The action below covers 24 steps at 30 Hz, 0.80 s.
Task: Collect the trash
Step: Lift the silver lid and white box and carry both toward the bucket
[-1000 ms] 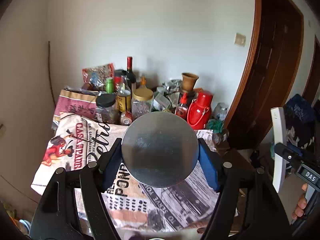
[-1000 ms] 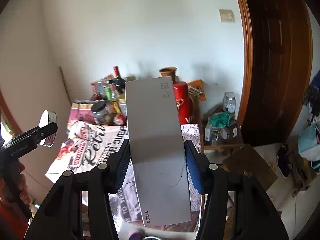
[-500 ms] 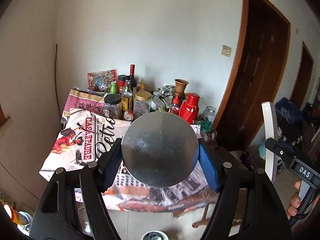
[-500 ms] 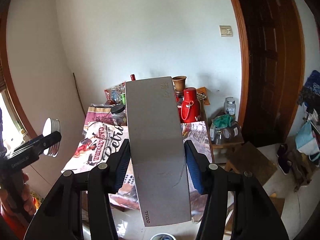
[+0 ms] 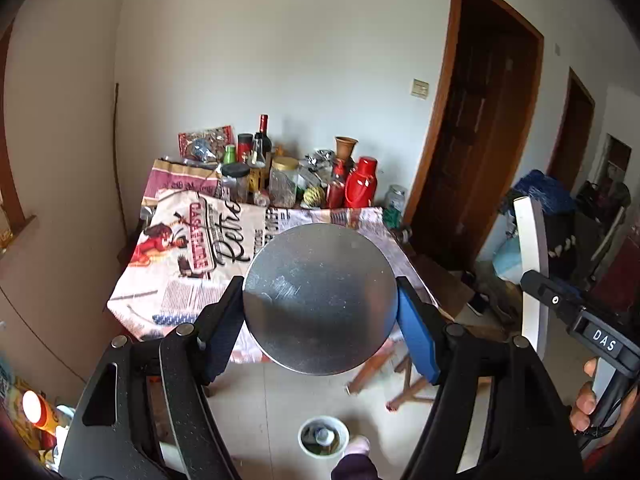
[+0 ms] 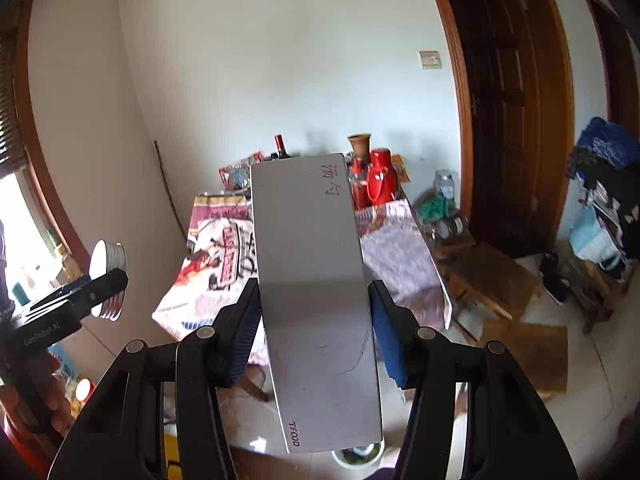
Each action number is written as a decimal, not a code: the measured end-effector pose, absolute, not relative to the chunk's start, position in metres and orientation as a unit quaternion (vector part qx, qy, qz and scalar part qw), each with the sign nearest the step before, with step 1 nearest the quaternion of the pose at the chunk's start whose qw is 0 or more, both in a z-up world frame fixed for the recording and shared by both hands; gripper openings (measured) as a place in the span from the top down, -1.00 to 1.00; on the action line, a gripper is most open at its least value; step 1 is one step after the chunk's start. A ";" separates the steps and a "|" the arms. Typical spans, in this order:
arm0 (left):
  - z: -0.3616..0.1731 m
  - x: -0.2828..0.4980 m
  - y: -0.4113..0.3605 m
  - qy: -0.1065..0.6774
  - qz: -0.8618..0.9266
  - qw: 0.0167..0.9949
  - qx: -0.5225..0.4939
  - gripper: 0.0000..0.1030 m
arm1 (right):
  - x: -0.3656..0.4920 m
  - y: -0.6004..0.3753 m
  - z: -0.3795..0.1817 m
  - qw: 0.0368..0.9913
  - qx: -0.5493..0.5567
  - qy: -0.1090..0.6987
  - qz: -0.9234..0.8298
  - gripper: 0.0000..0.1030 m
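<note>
My left gripper is shut on a round silver tin can, its flat end facing the camera. The can also shows from the side in the right wrist view. My right gripper is shut on a flat grey box printed "TFOOD"; the box shows edge-on in the left wrist view. Both grippers are held in the air, back from the table. A small white bin with trash in it stands on the floor below.
The table has a printed cloth, with bottles, jars and red flasks at its far end. A wooden stool and a dark door are to the right. Clutter lies by the right wall.
Both grippers have drawn back and up from the table with their loads still held. The floor and the white bin have come into view.
</note>
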<state>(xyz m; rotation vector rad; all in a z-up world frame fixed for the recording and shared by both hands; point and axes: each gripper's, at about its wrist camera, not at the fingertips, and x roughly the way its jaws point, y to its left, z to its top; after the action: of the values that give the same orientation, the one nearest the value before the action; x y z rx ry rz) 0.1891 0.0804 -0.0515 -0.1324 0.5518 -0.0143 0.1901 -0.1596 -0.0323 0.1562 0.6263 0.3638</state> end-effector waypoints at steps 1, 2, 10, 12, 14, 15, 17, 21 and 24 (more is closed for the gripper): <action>-0.052 0.182 0.081 0.275 -0.009 0.959 -0.064 -0.39 | 0.184 -0.159 -0.033 0.931 0.076 0.311 0.176 0.03; -0.053 0.175 0.082 0.278 -0.011 0.958 -0.063 -0.39 | 0.176 -0.159 -0.033 0.929 0.077 0.316 0.174 0.03; -0.073 0.152 0.078 0.321 -0.021 0.945 -0.064 -0.39 | 0.161 -0.161 -0.049 0.917 0.077 0.352 0.174 0.03; -0.083 0.150 0.074 0.332 -0.021 0.941 -0.063 -0.39 | 0.161 -0.163 -0.061 0.911 0.072 0.366 0.176 0.03; -0.095 0.153 0.071 0.346 -0.019 0.936 -0.065 -0.39 | 0.164 -0.164 -0.074 0.904 0.070 0.381 0.179 0.03; -0.105 0.157 0.069 0.357 -0.018 0.931 -0.067 -0.39 | 0.168 -0.165 -0.082 0.900 0.069 0.390 0.181 0.03; -0.121 0.162 0.065 0.374 -0.016 0.924 -0.073 -0.39 | 0.172 -0.168 -0.098 0.893 0.065 0.405 0.184 0.03; -0.162 0.182 0.056 0.408 -0.008 0.909 -0.090 -0.39 | 0.184 -0.174 -0.138 0.875 0.063 0.439 0.194 0.03; -0.199 0.198 0.048 0.428 -0.001 0.898 -0.104 -0.39 | 0.192 -0.177 -0.175 0.860 0.055 0.466 0.199 0.03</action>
<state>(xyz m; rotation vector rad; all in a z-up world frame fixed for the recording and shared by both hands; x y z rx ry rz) 0.1983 0.0475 -0.1987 -0.2162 0.8870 -0.0018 0.1921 -0.1774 -0.1746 0.1157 0.9782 0.4173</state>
